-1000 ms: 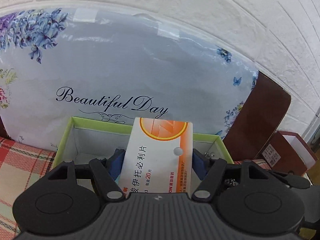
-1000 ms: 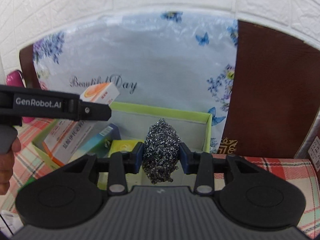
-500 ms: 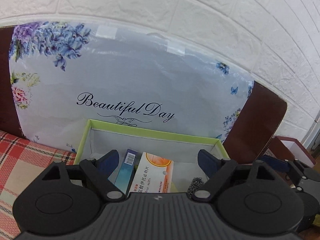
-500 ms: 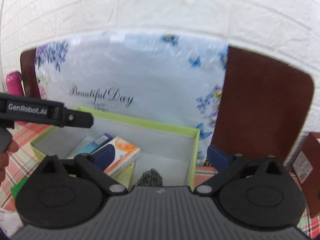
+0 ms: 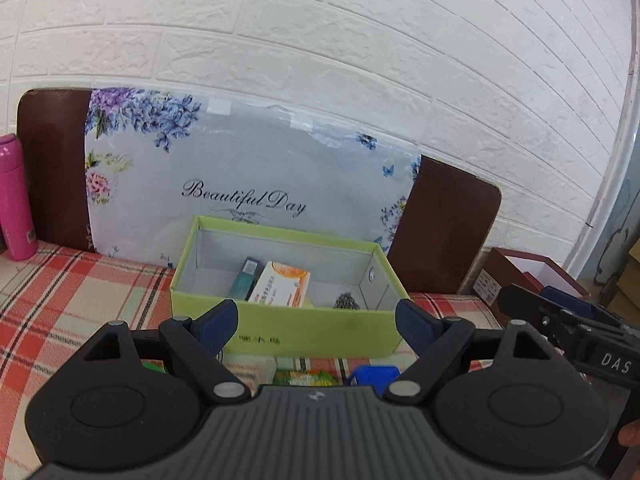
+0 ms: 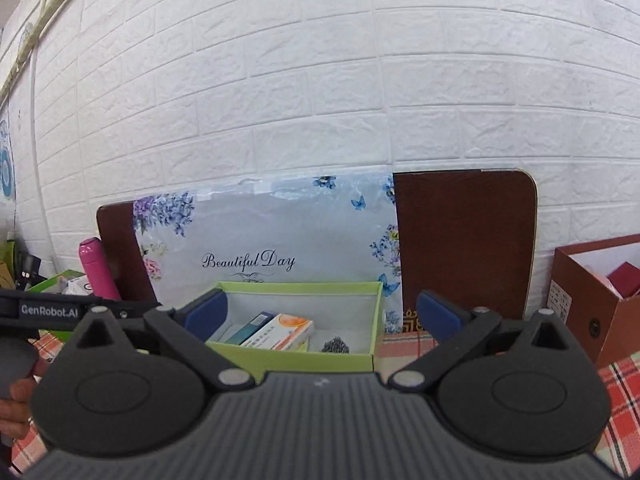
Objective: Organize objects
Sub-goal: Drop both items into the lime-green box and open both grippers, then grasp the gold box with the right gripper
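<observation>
Both loads released since a second ago: medicine box (image 5: pixel 280 283) and steel-wool scourer (image 5: pixel 345 301) lie in green box (image 5: pixel 312 334). Left gripper (image 5: pixel 316 320), right gripper (image 6: pixel 322 314) wide, empty, withdrawn; more items likely next.

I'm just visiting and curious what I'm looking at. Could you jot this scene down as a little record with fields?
Container: light green open cardboard box on a red plaid tablecloth
Inside: white-and-orange medicine carton, teal slim carton, grey steel-wool scrubber
Left claw: open, empty, in front of the box
Right claw: open, empty
Behind: floral "Beautiful Day" panel, white brick wall
Nearby: pink bottle
</observation>
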`<state>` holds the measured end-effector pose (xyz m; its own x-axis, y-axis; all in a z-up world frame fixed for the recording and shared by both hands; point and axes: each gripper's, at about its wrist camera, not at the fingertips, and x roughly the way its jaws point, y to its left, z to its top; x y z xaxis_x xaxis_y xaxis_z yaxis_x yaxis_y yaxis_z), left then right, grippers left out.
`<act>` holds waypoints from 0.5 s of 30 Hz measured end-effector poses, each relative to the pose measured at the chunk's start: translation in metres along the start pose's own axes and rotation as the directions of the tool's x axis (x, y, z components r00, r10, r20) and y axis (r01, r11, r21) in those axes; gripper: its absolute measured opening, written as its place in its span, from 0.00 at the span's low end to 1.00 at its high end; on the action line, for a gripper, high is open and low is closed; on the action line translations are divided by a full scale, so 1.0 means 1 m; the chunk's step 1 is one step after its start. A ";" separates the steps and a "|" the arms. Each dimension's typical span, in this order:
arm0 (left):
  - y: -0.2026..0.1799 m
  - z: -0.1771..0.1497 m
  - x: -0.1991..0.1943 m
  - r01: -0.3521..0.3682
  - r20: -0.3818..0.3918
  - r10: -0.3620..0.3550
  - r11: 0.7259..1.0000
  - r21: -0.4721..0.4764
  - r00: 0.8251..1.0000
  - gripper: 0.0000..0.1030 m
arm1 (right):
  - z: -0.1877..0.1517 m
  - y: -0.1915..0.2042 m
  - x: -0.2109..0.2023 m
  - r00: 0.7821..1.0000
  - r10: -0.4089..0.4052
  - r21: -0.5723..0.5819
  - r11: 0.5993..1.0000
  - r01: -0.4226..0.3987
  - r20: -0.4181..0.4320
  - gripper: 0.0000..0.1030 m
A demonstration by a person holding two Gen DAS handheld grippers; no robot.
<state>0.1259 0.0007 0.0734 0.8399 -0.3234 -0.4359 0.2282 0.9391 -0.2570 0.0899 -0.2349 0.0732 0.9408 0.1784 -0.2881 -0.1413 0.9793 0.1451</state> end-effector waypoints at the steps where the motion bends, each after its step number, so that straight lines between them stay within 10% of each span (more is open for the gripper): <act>1: 0.001 -0.008 -0.004 0.003 -0.008 -0.003 1.000 -0.009 1.000 0.86 | -0.006 0.000 -0.006 1.000 0.002 0.006 1.000 -0.002 -0.006 1.00; 15: 0.016 -0.080 -0.017 -0.014 -0.146 -0.003 0.993 -0.113 0.989 0.86 | -0.075 -0.003 -0.043 0.992 0.023 0.143 0.990 -0.006 -0.122 1.00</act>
<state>0.0758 0.0125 0.0081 0.7586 -0.3395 -0.5561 0.1593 0.9243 -0.3469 0.0271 -0.2382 0.0144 0.8926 0.2116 -0.3981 -0.1012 0.9545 0.2804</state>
